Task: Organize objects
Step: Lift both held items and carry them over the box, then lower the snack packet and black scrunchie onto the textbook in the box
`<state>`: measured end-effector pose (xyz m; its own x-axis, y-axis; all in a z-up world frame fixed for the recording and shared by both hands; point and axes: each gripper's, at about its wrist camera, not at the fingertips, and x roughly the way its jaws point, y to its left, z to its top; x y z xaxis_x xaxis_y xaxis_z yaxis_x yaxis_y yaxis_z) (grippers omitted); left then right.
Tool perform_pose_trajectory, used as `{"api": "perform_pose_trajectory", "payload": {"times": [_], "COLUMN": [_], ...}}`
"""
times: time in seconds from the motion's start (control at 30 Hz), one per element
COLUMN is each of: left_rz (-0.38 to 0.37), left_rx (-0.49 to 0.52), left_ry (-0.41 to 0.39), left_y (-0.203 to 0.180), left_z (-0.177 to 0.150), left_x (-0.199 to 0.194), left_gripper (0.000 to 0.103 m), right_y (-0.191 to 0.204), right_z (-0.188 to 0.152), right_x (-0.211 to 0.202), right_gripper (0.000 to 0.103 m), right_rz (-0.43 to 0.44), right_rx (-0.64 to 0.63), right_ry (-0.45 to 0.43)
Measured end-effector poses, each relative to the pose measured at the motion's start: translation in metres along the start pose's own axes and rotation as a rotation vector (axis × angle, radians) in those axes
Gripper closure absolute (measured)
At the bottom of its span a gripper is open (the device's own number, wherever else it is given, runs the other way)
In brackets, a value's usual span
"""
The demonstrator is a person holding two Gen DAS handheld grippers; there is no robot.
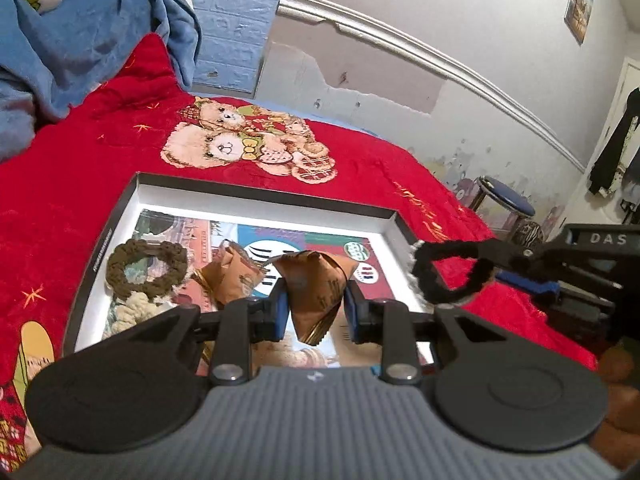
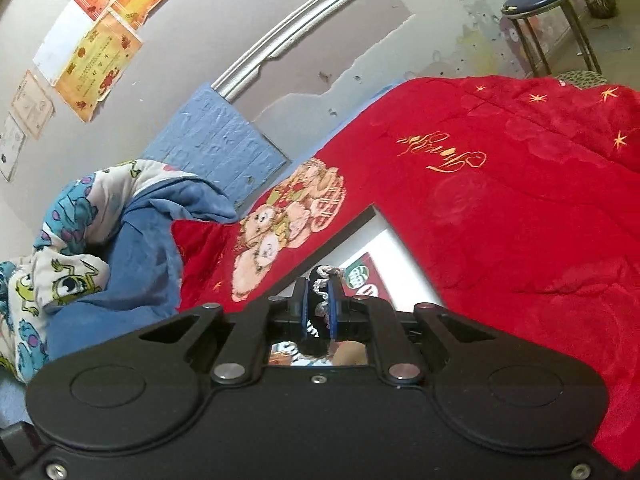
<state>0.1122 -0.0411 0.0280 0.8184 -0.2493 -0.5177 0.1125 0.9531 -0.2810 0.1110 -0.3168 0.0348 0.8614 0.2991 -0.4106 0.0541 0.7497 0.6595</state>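
Observation:
An open shallow box (image 1: 256, 194) with a printed floor lies on the red bedspread. Inside it lie a brown crocheted scrunchie (image 1: 146, 268), a cream one (image 1: 134, 312) under it and a brown paper sachet (image 1: 230, 276). My left gripper (image 1: 316, 304) is shut on a second brown sachet (image 1: 316, 288), held over the box. My right gripper (image 1: 516, 266) enters from the right, shut on a black scrunchie (image 1: 450, 274) that hangs over the box's right rim. In the right wrist view the gripper (image 2: 319, 300) pinches the black-and-white scrunchie (image 2: 322, 280) above the box corner (image 2: 384, 240).
The red bedspread (image 1: 400, 168) with a teddy-bear print covers the bed. A blue blanket and a cartoon quilt (image 1: 80, 32) are heaped at the far left. A blue-topped stool (image 1: 506, 196) stands beyond the bed by the peeling wall.

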Motion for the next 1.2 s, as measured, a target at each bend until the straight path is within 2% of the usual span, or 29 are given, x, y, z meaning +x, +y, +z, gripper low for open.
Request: {"api": "perform_pose_trajectory", "payload": {"times": [0.13, 0.3, 0.53, 0.67, 0.93, 1.2], "left_rz": [0.017, 0.019, -0.009, -0.009, 0.011, 0.018], "left_rx": [0.024, 0.021, 0.022, 0.056, 0.118, 0.125], "left_ry": [-0.005, -0.015, 0.035, 0.051, 0.113, 0.121], "left_y": [0.004, 0.01, 0.002, -0.01, -0.025, -0.025], "left_z": [0.007, 0.015, 0.006, -0.004, -0.03, -0.028], "left_x": [0.006, 0.007, 0.024, 0.038, 0.06, 0.06], "left_gripper": [0.071, 0.071, 0.071, 0.071, 0.071, 0.071], "right_y": [0.004, 0.017, 0.018, 0.011, 0.0, 0.0], "right_z": [0.001, 0.001, -0.008, -0.016, -0.017, -0.022], "right_x": [0.005, 0.016, 0.041, 0.051, 0.055, 0.055], "right_gripper": [0.093, 0.093, 0.093, 0.092, 0.092, 0.092], "right_rz": [-0.005, -0.053, -0.108, -0.144, -0.166, -0.143], "right_rx": [-0.014, -0.078, -0.092, -0.109, -0.113, -0.113], "right_ry": [0.015, 0.048, 0.092, 0.112, 0.135, 0.171]}}
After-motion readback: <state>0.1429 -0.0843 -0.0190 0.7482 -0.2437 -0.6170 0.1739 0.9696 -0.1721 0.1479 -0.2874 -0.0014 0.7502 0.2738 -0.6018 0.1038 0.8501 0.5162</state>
